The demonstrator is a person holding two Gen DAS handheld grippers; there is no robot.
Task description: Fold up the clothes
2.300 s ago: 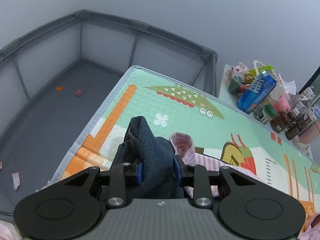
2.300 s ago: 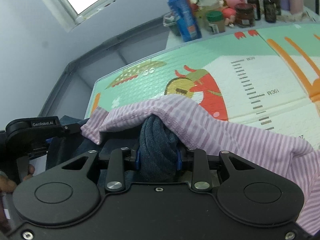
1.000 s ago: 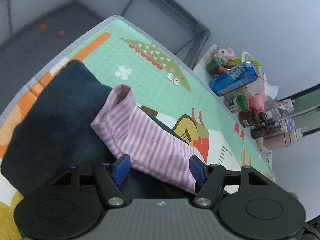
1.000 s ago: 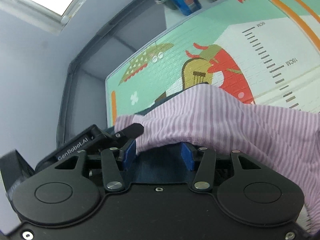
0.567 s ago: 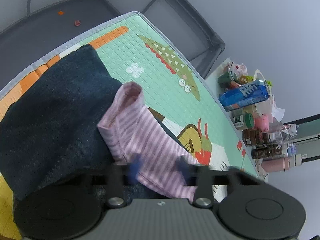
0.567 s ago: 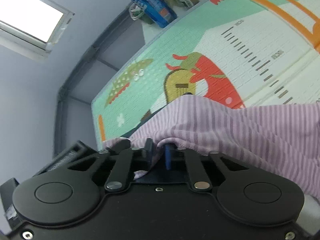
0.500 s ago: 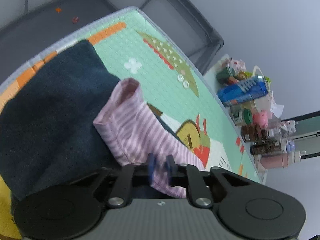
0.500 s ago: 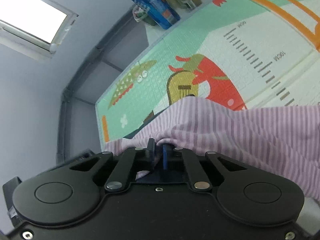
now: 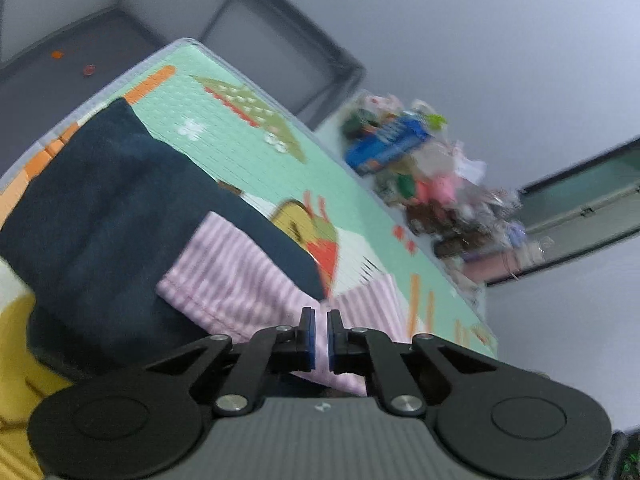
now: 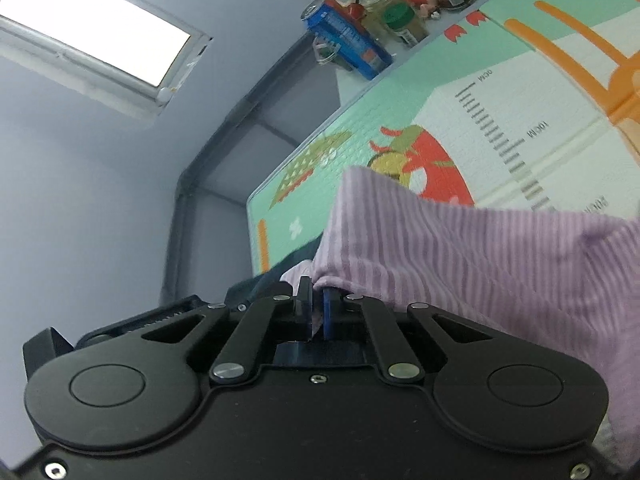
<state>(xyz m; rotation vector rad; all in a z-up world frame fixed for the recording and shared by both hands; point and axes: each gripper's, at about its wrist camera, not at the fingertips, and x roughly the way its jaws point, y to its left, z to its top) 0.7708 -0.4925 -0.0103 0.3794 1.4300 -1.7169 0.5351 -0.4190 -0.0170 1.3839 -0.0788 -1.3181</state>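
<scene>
Pinching a fold of the pink striped garment between nearly closed jaws, the right gripper holds the cloth's hem right at its fingertips, and the fabric rises in a ridge from there and drapes off toward the right of the view. The left gripper has its jaws drawn close together with only a thin slit between the blue pads; the same pink striped garment lies just beyond and under its tips, but whether any cloth sits inside the slit cannot be told, as that view is blurred. Beneath the striped piece a dark blue denim garment is spread flat over the left part of the play mat, reaching toward the mat's near-left edge. The mat's far edge borders a grey playpen wall, and a crowd of bottles and jars stands past the far-right edge.
</scene>
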